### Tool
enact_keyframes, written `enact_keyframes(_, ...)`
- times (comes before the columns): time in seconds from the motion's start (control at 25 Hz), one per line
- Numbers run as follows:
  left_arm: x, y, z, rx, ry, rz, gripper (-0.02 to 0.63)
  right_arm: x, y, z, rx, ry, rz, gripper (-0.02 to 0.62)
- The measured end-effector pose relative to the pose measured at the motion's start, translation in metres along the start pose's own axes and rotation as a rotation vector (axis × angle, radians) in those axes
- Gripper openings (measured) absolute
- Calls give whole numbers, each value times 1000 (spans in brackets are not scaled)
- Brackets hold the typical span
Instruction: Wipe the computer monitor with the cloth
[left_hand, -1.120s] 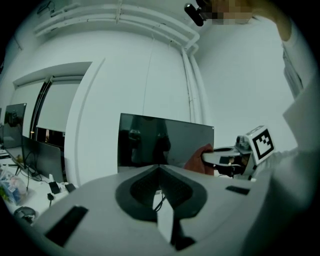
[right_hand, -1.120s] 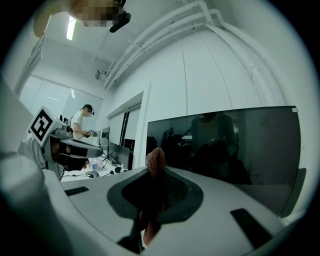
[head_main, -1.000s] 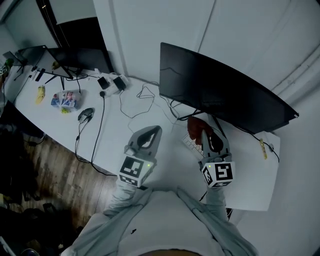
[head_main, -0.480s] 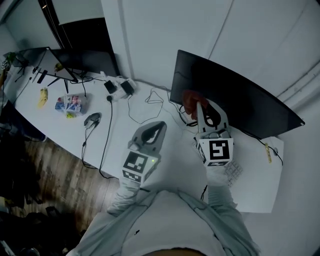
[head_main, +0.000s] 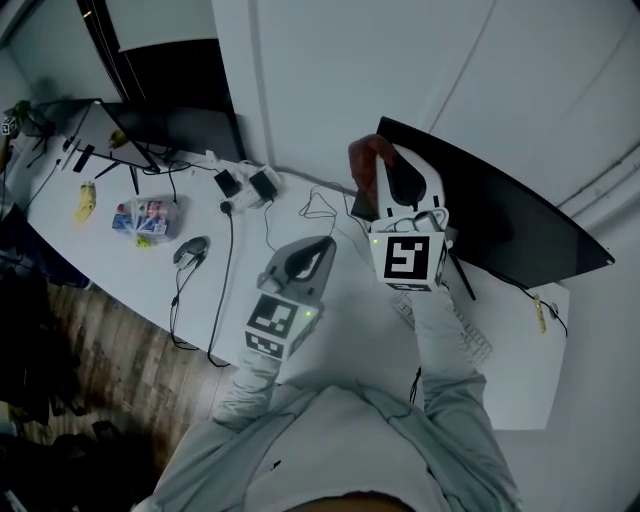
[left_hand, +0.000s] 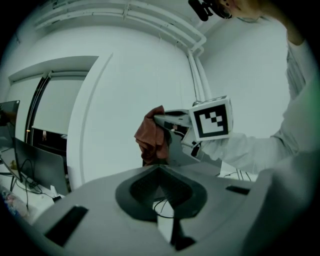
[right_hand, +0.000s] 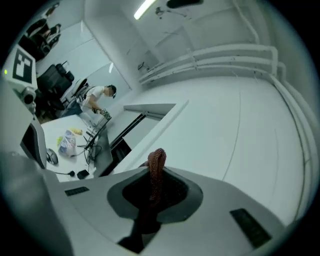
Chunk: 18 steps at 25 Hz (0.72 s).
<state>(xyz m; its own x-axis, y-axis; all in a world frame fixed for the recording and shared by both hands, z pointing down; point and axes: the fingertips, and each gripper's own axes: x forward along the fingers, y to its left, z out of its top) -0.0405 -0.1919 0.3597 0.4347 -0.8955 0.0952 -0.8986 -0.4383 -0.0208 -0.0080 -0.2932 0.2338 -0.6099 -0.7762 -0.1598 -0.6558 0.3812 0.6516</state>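
Observation:
The black curved monitor stands at the back right of the white desk. My right gripper is raised at the monitor's upper left corner, shut on a reddish-brown cloth. In the right gripper view the cloth sticks up between the jaws, with only wall beyond it. My left gripper hovers over the desk in front of the monitor, shut and holding nothing. The left gripper view looks past its own shut tips at the cloth hanging from the right gripper.
A keyboard lies under the right arm. Cables and power adapters, a mouse, a snack packet and a yellow item lie to the left. A second monitor stands far left. A white wall rises behind.
My right gripper has risen with the cloth from near the keyboard to the monitor's upper left corner. The left gripper has stayed roughly in place.

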Motion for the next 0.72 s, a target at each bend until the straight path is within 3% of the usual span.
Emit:
enact_keyframes(0.2,1,10,0,-12,-9,-12,21,33,4,19,-336,47,-64,38)
enact_keyframes(0.32,1,14,-2,-19,-11,-19,21,49,1,18,-464,95,-96,38)
enact_keyframes(0.72,3,31,-8,-32,-6,-36,21,67,2,-4,-576,222,-149,37)
